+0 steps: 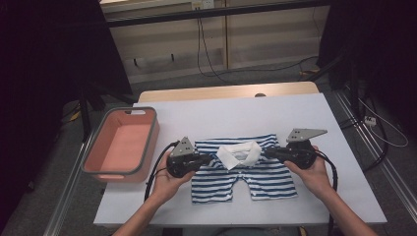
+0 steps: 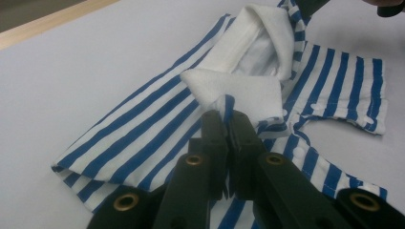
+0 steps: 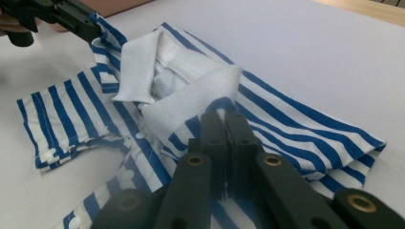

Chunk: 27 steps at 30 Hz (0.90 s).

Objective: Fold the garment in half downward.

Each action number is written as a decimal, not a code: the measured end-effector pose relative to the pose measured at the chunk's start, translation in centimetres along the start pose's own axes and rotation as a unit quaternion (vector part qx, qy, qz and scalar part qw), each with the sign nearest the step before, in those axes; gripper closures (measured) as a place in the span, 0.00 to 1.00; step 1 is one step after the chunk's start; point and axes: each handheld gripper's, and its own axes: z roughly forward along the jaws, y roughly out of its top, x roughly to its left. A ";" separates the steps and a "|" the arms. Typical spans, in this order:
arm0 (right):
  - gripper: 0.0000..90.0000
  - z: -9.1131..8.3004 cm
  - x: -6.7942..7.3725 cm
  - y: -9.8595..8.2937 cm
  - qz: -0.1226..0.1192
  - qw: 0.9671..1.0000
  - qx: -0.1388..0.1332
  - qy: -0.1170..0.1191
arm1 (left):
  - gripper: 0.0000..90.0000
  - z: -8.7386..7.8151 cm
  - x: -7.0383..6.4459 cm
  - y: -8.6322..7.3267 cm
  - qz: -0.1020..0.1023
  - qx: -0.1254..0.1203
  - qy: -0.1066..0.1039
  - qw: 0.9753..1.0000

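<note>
Both claws pinched the striped garment at mid-table.

Our left gripper [image 2: 228, 119] was closed on a fold beside the white collar [image 2: 248, 90], our right gripper [image 3: 224, 121] likewise on its side; the striped shirt [image 1: 246, 167] lay flat, folded, near the pink basket [image 1: 150, 147]. We judged it light, limp and floppy, best held at doubled fabric by the collar.

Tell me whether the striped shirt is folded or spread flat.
Folded: the striped shirt has its sides doubled under, both tools, left and right, pinching it beside the white collar.
</note>
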 end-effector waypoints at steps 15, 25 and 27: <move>0.98 -0.2 1.1 -0.8 -0.009 1.000 0.025 0.011 | 0.97 -0.5 -0.7 -0.7 -0.002 0.008 -0.005 1.000; 0.98 -0.6 1.9 -1.4 -0.009 0.999 0.032 0.023 | 0.97 -1.0 -1.2 -1.2 0.002 0.017 -0.009 1.000; 0.98 -0.6 2.0 -1.5 -0.010 0.999 0.034 0.025 | 0.97 -1.0 -1.3 -1.4 0.004 0.023 -0.009 1.000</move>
